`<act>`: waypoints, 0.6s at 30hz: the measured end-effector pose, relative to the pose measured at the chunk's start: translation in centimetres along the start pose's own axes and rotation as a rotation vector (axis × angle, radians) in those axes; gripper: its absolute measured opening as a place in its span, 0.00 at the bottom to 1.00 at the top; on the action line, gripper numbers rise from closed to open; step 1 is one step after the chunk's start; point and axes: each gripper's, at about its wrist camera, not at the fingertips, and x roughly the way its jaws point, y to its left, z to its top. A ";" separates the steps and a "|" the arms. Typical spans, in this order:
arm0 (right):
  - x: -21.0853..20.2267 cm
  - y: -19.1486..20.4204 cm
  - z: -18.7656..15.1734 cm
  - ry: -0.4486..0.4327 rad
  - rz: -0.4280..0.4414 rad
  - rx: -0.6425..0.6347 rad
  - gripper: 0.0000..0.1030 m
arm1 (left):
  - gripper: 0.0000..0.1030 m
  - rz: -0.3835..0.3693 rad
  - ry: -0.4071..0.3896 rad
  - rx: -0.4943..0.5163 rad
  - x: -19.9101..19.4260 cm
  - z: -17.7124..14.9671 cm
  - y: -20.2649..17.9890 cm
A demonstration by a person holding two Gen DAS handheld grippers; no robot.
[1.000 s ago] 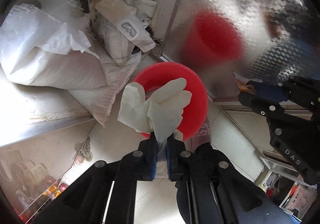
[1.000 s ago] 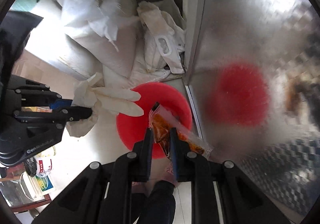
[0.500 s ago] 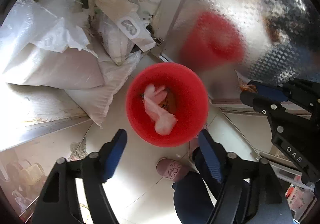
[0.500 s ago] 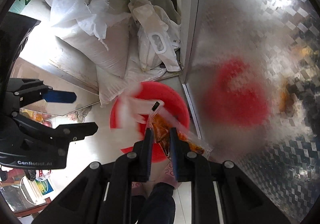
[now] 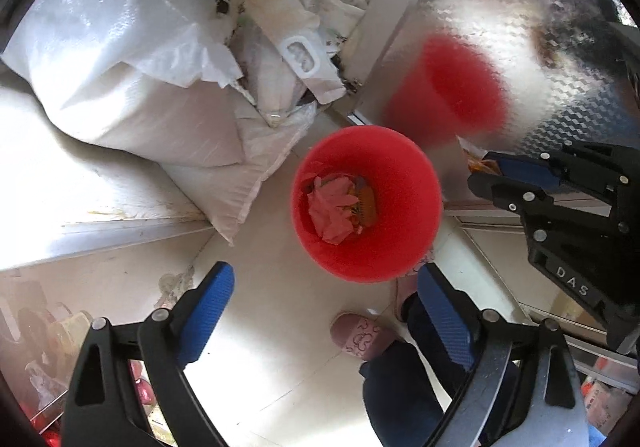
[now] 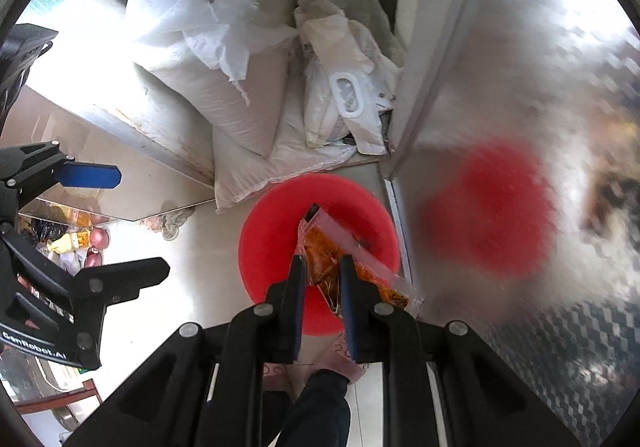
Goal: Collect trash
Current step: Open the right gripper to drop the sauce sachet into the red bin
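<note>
On the left, white sacks (image 5: 132, 99) lie heaped against a ledge. The left gripper (image 5: 324, 323) has just been opening; its jaws now stand wide and empty above the floor, and the glove (image 5: 332, 209) it carried a second ago lies crumpled inside the red bin (image 5: 404, 183), so that piece is collected. To the right, the right gripper (image 6: 322, 287) is clamped on an orange snack wrapper (image 6: 320, 247) over the bin, likely next to drop. Only the left wrist view shows the bin's contents; the right wrist view shows the wrapper clearly.
</note>
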 end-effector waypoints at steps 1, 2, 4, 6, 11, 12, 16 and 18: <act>0.2 0.2 0.1 -0.001 0.004 -0.005 0.14 | 0.89 -0.001 -0.003 -0.012 0.0 -0.1 0.2; 0.3 0.3 0.1 -0.005 0.010 -0.006 0.14 | 0.89 -0.007 -0.003 -0.024 0.1 -0.3 0.3; 0.6 0.6 0.2 -0.004 0.020 -0.016 0.14 | 0.89 -0.010 -0.001 -0.039 0.4 -0.5 0.7; 1.1 0.7 0.3 0.000 0.019 -0.025 0.14 | 0.89 0.001 0.011 -0.039 0.8 -0.7 0.9; 1.8 1.4 0.5 0.008 0.010 -0.056 0.14 | 0.89 0.027 0.013 -0.052 1.1 -1.3 1.5; 1.9 1.4 0.5 0.008 0.009 -0.063 0.14 | 0.89 0.031 0.013 -0.058 1.2 -1.4 1.7; 1.9 1.2 0.4 0.009 0.017 -0.057 0.14 | 0.89 0.021 0.018 -0.082 1.6 -1.9 2.2; 1.9 0.9 0.3 0.012 0.027 -0.053 0.14 | 0.89 0.026 0.024 -0.087 1.8 -2.0 2.1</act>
